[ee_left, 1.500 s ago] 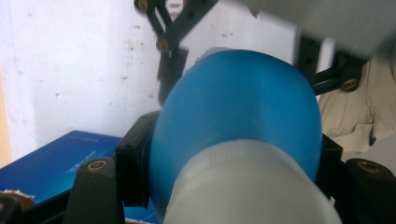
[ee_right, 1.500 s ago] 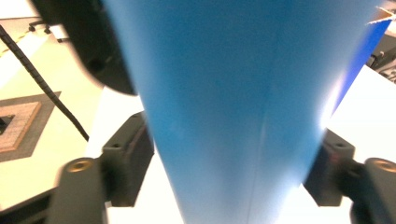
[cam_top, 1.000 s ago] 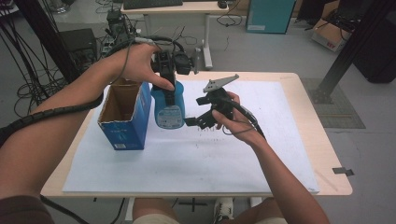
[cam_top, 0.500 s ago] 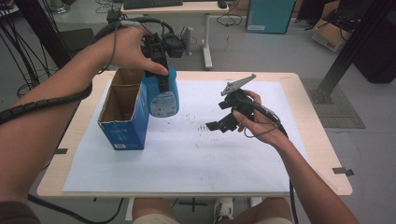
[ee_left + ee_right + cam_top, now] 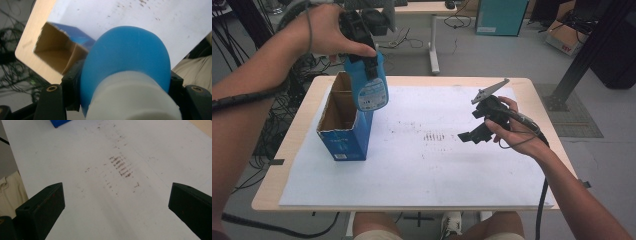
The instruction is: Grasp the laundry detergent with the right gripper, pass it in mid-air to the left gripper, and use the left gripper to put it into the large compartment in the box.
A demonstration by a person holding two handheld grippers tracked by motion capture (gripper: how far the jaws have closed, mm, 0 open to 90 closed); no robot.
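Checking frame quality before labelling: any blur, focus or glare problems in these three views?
High view: evenly lit, sharp enough, no glare; blue bottle and open box readable. Left gripper view: bottle too close, soft, its white cap blurred; box behind is clearer. Right gripper view: white sheet with dark smudges sharp, fingers slightly soft.

Grey floor point(image 5: 492, 50), desk point(image 5: 427, 7), teal cabinet point(image 5: 499, 17).

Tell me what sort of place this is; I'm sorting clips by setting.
Probably a lab or workshop, not a home: a plain work table on a bare concrete floor, cables bundled at the left, and cardboard boxes beside black metal framing.
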